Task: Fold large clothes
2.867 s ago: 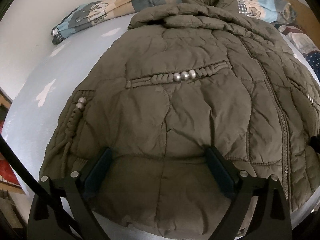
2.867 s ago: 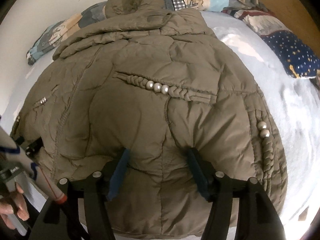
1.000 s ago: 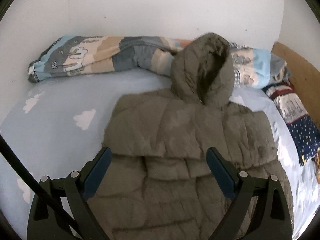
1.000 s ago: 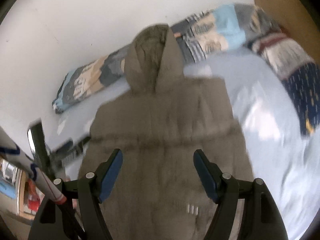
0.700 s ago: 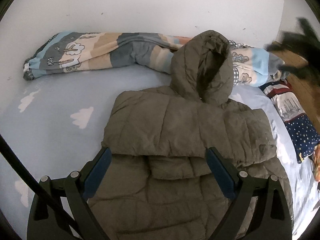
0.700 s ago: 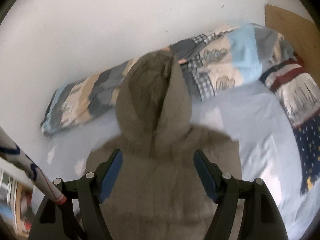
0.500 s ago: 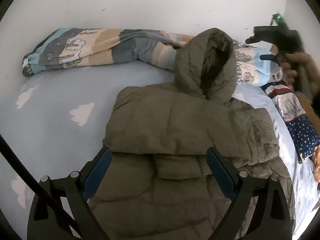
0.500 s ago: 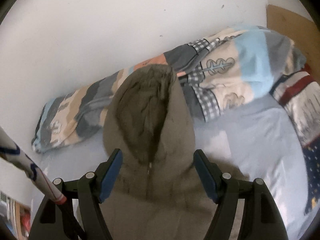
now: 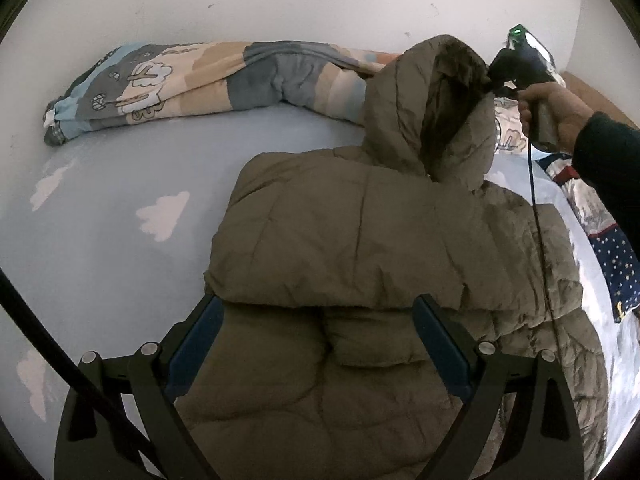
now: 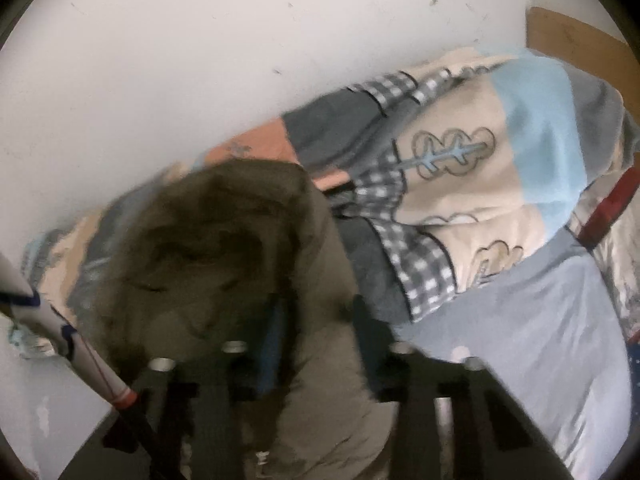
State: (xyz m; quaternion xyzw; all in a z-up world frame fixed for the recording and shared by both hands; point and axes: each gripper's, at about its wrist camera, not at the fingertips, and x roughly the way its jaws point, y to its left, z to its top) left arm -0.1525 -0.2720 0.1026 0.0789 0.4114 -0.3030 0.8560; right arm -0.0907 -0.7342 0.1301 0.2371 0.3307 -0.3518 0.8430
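An olive puffer jacket lies on the bed, its lower part folded up over the body, its hood propped against the bedding at the wall. My left gripper is open and empty above the jacket's near fold. My right gripper has its jaws narrowed around the right rim of the hood; the view is blurred. In the left wrist view the right gripper sits at the hood's top edge, held by a hand.
A patterned rolled duvet lies along the white wall behind the jacket. A red-striped and star-print blanket lies at the right. The light blue cloud-print sheet shows left of the jacket. A wooden headboard stands far right.
The jacket was folded up since the earliest frames. In the last second my right gripper moved forward to the hood and its jaws narrowed around the rim. My left gripper stayed open.
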